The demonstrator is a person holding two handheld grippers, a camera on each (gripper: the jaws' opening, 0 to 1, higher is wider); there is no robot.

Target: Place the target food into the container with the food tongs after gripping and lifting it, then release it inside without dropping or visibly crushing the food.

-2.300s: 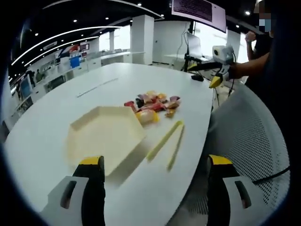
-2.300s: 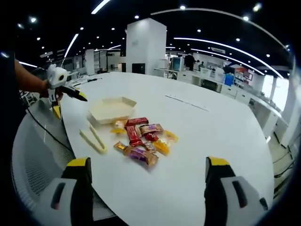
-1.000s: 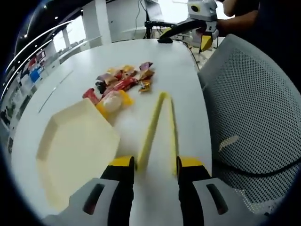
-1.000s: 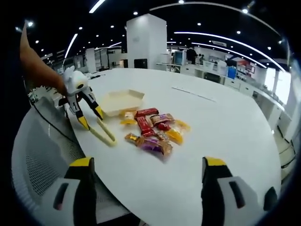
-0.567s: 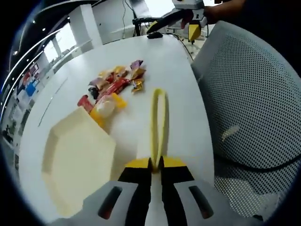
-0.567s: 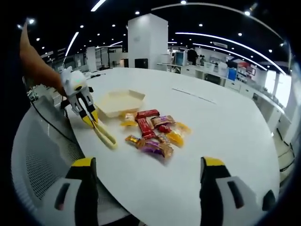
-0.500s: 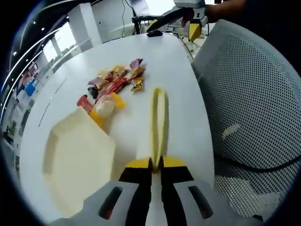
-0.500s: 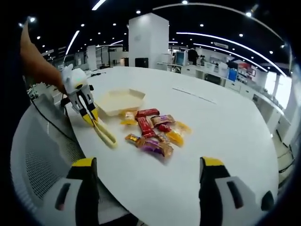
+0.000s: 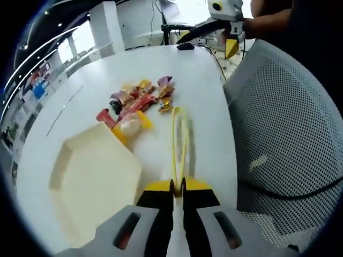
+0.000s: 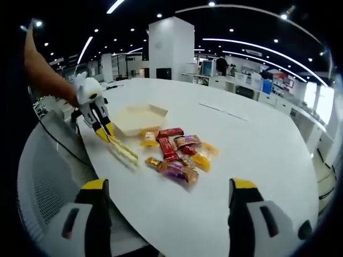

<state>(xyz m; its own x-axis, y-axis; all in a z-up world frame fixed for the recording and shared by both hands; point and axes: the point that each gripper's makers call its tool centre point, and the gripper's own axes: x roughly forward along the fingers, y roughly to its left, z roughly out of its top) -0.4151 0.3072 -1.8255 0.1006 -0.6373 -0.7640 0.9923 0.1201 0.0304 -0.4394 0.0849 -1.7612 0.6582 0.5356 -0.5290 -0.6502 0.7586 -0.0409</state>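
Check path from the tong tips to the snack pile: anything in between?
Nothing visible. The left gripper is shut on the yellow tongs, whose tips point toward the snack pile across bare white table. The tray sits off to the side, touching the pile's near edge.

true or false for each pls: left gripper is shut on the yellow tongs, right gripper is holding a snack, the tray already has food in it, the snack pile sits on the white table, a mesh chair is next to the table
1. The left gripper is shut on the yellow tongs. True.
2. The right gripper is holding a snack. False: its jaws stand wide apart with nothing between them.
3. The tray already has food in it. False: the cream tray is empty, and the wrapped snacks lie outside it.
4. The snack pile sits on the white table. True.
5. A mesh chair is next to the table. True: its grey mesh back stands at the table's edge.
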